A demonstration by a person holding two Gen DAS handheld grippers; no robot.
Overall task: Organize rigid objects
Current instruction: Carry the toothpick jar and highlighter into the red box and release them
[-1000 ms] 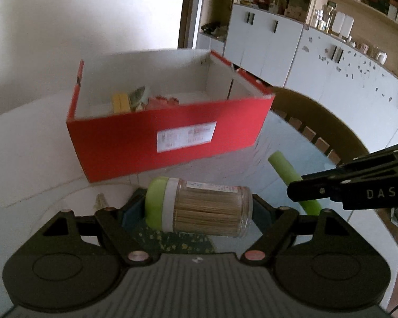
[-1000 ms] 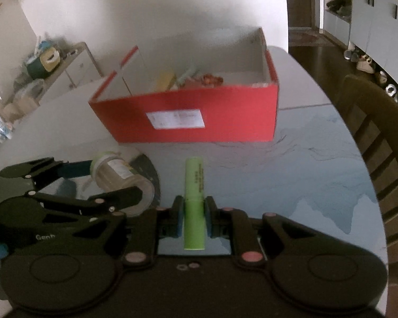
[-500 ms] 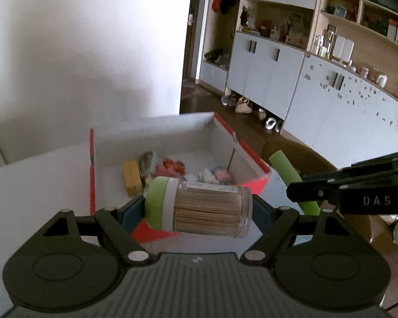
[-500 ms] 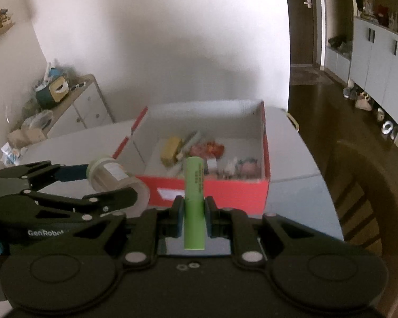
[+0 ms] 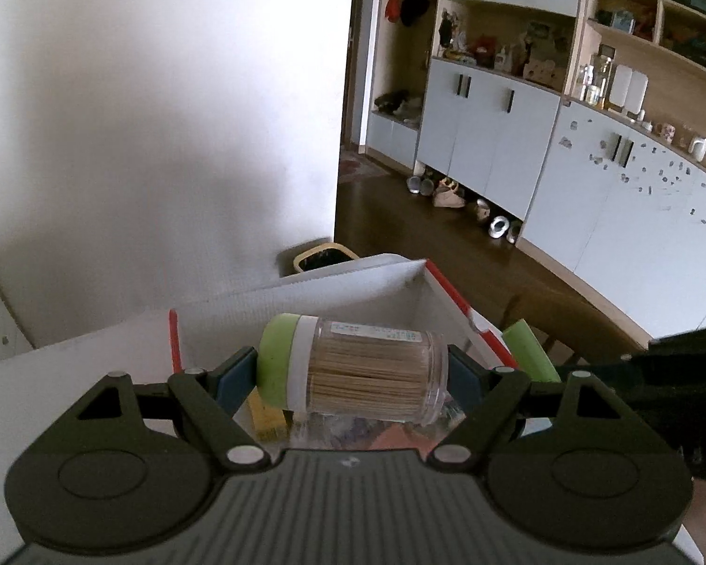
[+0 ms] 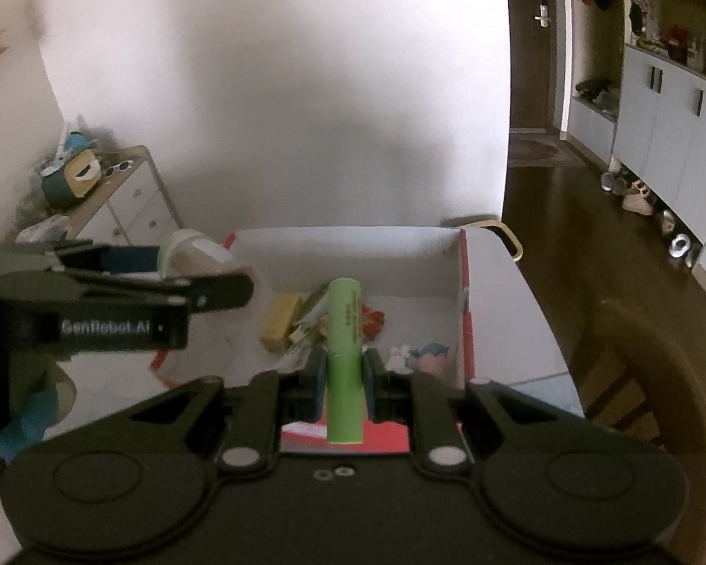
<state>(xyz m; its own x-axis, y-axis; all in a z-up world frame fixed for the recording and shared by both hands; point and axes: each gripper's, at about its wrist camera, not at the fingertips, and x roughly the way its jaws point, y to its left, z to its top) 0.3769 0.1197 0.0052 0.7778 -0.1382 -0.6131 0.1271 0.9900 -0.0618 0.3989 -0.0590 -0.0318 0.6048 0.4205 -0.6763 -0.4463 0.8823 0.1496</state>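
My left gripper (image 5: 353, 372) is shut on a clear toothpick jar (image 5: 357, 369) with a green lid, held sideways above the red cardboard box (image 5: 447, 282). My right gripper (image 6: 345, 376) is shut on a green cylindrical battery (image 6: 345, 358), held upright over the near part of the same box (image 6: 463, 310). In the right wrist view the left gripper (image 6: 202, 273) with the jar (image 6: 188, 247) hangs over the box's left end. In the left wrist view the battery (image 5: 527, 351) shows at the right, beside the box.
The box holds a yellow block (image 6: 280, 322), a red item (image 6: 372, 322), small figurines (image 6: 419, 355) and packets. A wooden chair (image 6: 635, 376) stands right of the white table (image 6: 532, 329). A bin (image 5: 322, 256) sits beyond the table; cabinets (image 5: 494, 141) line the room.
Both grippers have risen from near the table top and moved forward over the box, each still holding its object. The box now lies below them rather than ahead.
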